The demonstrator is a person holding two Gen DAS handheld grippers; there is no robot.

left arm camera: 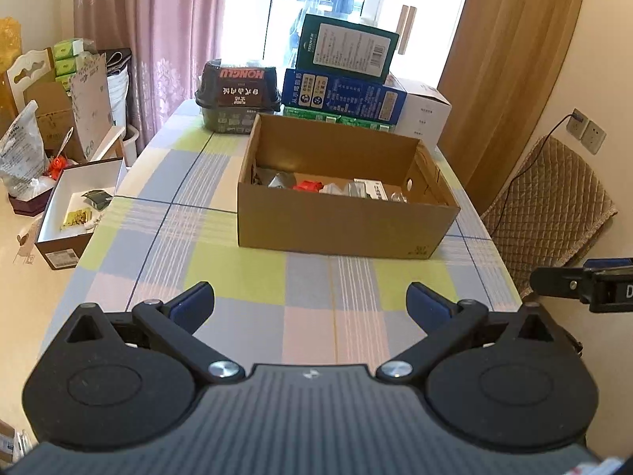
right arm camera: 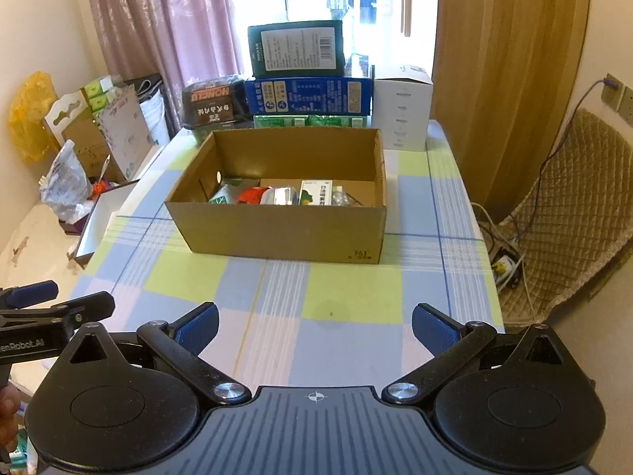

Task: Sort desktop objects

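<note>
Left tool (left arm camera: 310, 303) wide open, nothing held, hovering over near end of worktop (left arm camera: 237, 277) w/ checked pastel cloth. Right tool (right arm camera: 315, 324) same: blue pads (right arm camera: 199, 326) spread wide, empty, level w/ left one.

Open brown cardboard box (right arm camera: 285, 233) mid-worktop, ahead of both tools. Inside, on box floor: small packets, red item (right arm camera: 251, 194), silver foil pack (right arm camera: 283, 196), white-green carton (right arm camera: 316, 192).

Behind box at far edge: black lidded container (left arm camera: 237, 97), blue carton (left arm camera: 344, 97) w/ dark green carton (left arm camera: 348, 47) on top, white box (right arm camera: 401, 109) at right.
</note>
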